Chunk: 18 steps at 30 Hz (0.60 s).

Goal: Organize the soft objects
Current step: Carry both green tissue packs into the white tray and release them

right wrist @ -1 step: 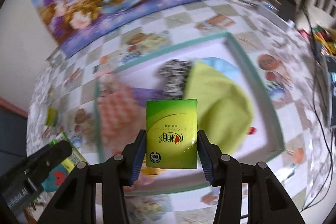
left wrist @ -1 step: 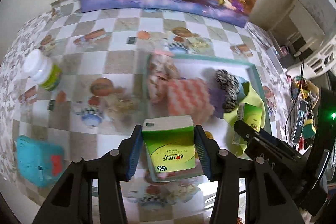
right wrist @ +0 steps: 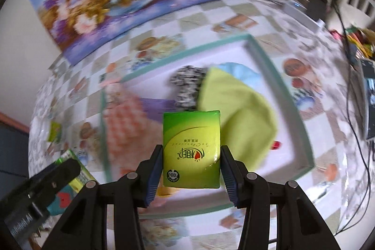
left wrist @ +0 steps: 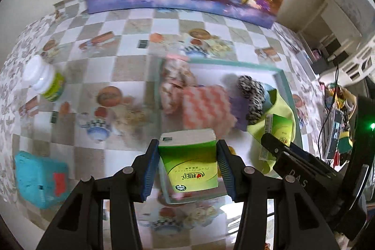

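Above the checkered counter [left wrist: 98, 76], both grippers carry green tissue packs toward the teal-rimmed tray [right wrist: 279, 86]. The left gripper [left wrist: 187, 164] is clamped on a green tissue pack [left wrist: 189, 163], its blue pads pressing the pack's two sides, and it hangs over the tray's near left edge. The right gripper [right wrist: 191, 168] is clamped on a second green tissue pack [right wrist: 192, 147] in the same way, held over the tray's near middle.

The tray already holds a lime-green cloth [right wrist: 236, 116], a black-and-white patterned bundle [right wrist: 187, 90], a pink checked cloth [left wrist: 206, 107] and a purple cloth [right wrist: 157, 107]; a pale blue cloth peeks out behind the lime one. Out on the counter, well apart from the tray, stand a white-capped bottle [left wrist: 44, 81] and a turquoise soft item [left wrist: 38, 179].

The step in hand looks like delivery: two packs in transit, neither yet set down. The next move probably calls for lowering each pack onto a free patch of the tray, the bare white floor near the front rim looking the likeliest, and parting the pads only once the pack rests. With both grippers close together, they should keep out of each other's way.
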Each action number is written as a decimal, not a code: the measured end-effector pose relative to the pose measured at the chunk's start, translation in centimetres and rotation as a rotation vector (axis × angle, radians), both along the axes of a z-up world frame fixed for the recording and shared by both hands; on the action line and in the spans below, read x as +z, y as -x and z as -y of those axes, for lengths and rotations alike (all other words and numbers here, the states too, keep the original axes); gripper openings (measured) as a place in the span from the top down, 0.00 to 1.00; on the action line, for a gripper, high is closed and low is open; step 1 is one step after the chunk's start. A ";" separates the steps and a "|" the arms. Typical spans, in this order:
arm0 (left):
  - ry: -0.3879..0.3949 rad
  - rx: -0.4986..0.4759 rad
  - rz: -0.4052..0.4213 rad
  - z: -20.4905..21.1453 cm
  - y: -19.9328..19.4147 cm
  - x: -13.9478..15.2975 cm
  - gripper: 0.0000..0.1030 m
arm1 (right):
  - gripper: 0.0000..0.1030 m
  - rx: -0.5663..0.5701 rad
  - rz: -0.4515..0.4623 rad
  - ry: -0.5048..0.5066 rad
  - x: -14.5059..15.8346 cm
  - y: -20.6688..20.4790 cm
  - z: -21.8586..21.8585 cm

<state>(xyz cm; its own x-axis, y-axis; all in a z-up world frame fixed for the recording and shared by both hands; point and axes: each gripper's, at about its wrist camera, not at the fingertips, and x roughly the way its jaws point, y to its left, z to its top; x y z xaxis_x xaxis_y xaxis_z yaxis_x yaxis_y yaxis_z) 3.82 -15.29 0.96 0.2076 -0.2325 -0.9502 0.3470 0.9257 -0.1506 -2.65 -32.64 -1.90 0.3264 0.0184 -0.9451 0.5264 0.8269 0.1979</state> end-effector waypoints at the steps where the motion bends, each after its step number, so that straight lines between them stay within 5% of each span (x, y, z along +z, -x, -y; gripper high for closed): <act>1: 0.000 -0.002 0.000 0.4 0.3 -0.1 0.51 | 0.51 -0.005 -0.003 -0.005 -0.2 0.1 0.2; 12: -0.029 -0.023 -0.075 2.6 -0.3 -5.3 0.51 | 0.51 0.008 -0.096 -0.039 -3.9 -0.8 0.8; 18: -0.022 -0.025 -0.093 2.7 -0.2 -5.4 0.51 | 0.51 -0.001 -0.112 -0.040 -4.5 -0.7 0.9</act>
<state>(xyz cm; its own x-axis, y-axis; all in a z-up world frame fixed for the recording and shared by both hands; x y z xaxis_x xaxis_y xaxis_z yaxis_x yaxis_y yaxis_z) 4.06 -17.98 -4.48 0.1132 -0.2151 -0.9700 0.3553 0.9205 -0.1626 -1.90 -33.53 -6.37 0.2189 0.0571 -0.9741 0.5475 0.8191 0.1711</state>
